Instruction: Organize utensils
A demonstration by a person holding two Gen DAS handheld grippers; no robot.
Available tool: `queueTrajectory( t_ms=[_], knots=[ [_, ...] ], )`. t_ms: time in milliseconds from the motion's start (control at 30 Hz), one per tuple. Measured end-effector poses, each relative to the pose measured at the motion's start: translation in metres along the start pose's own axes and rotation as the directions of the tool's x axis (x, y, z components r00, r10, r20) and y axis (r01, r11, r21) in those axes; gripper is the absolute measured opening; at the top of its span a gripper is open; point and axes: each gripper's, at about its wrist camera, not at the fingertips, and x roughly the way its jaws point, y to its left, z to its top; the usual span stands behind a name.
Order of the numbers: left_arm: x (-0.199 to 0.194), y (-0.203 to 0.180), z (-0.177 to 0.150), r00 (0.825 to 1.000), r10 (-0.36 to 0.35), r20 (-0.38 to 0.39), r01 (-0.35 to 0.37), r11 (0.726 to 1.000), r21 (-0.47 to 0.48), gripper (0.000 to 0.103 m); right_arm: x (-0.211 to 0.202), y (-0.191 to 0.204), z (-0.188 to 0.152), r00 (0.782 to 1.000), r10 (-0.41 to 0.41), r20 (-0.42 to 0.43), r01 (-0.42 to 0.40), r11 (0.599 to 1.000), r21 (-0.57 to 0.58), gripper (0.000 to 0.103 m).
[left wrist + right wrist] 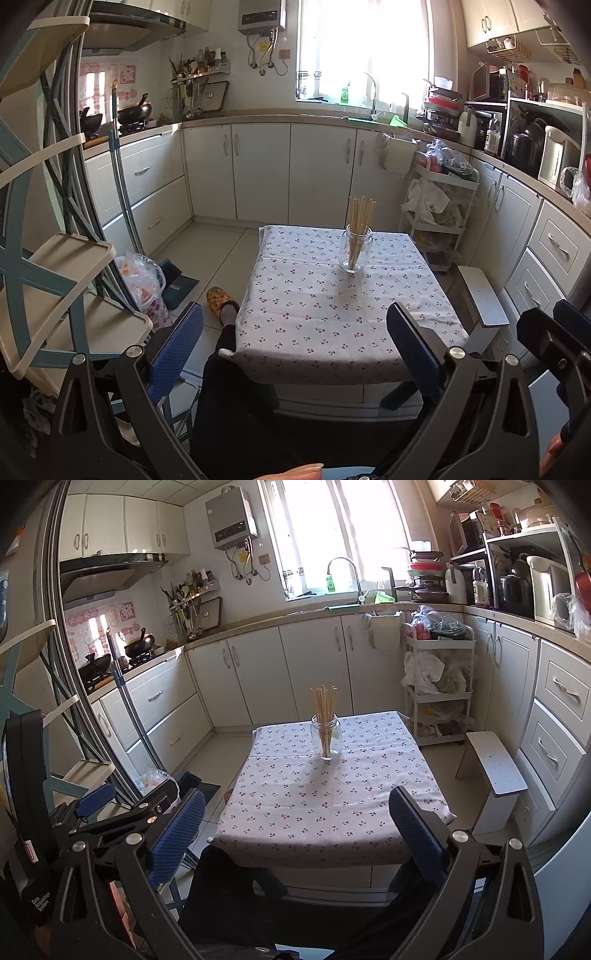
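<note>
Left wrist view: both tongs (295, 339) (297, 821) spread wide, empty; jar (355, 250) of chopsticks (361, 218) on table (314, 325).

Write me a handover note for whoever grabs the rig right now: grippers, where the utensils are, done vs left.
Left gripper: open, empty, held back at the near edge of the table.
Right gripper: open, empty, also at the near edge.
Chopsticks: the whole bundle stands upright in the glass jar, which sits toward the far side of the cherry-print tablecloth.
Done: every chopstick in view is in the jar; no loose utensils show on the cloth.
Left: nothing visible to pick up. Neither gripper touches the jar; check outside the views before calling it finished.
</note>
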Motion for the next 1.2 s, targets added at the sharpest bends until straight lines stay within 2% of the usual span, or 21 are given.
queueTrajectory(
  t_ms=[1200],
  knots=[
    [0.0040, 0.0009, -0.0068, 1.000, -0.005, -0.015, 0.005, 1.000, -0.008, 0.095, -0.0003, 0.0015, -0.0021, 1.000, 0.004, -0.006, -0.004, 1.000, 0.001, 0.096]
  ],
)
